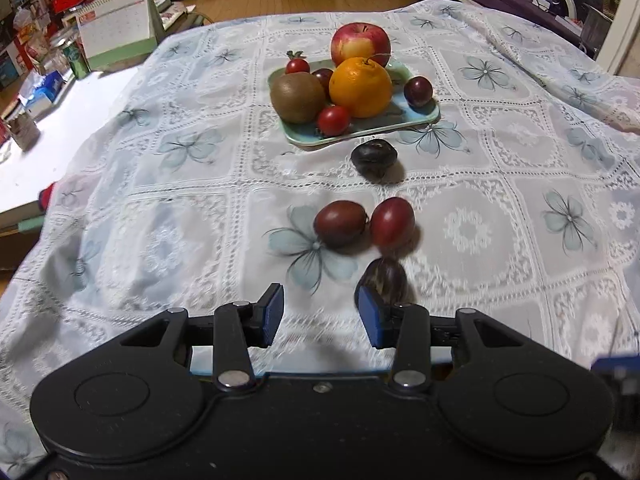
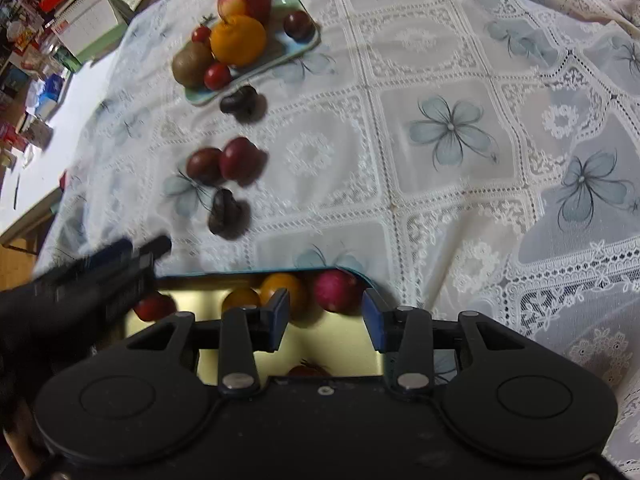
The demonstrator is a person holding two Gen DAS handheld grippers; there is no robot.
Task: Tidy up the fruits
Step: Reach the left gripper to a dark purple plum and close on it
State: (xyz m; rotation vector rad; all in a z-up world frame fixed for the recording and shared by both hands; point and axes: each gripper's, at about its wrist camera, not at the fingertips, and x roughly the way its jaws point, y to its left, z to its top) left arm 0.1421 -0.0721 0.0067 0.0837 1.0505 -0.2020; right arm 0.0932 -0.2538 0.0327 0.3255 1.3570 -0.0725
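Fruits are lying on the lace tablecloth [image 1: 500,200], a kiwi [image 1: 298,97], orange [image 1: 360,87] and apple [image 1: 360,44] sitting on the green plate [image 1: 430,114], while the left gripper [image 1: 320,314] and right gripper [image 2: 326,314] are both hanging wide apart, holding nothing.

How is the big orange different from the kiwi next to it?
The orange is bright orange and smooth-looking, while the kiwi is dull brown. The orange is rounder and larger; the kiwi is smaller and more egg-shaped. The orange sits mid-plate in front of the apple; the kiwi sits at the left edge. Both rest on the same pale green plate.
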